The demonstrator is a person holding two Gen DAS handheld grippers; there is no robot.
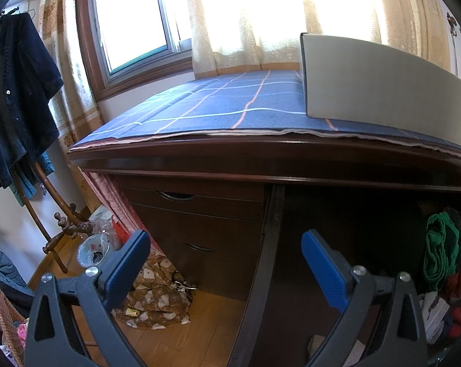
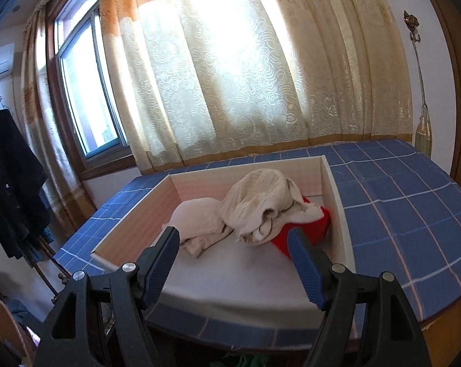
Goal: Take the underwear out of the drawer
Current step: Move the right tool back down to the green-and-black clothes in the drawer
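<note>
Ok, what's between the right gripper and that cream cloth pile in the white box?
In the right wrist view, only bare white box floor lies between the open right gripper and the cream cloth pile. A red item sits beside its right finger.

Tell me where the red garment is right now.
In the right wrist view, the red garment lies in the white open-topped box on the blue checked cloth, against the box's right wall, partly under the crumpled cream cloth.
</note>
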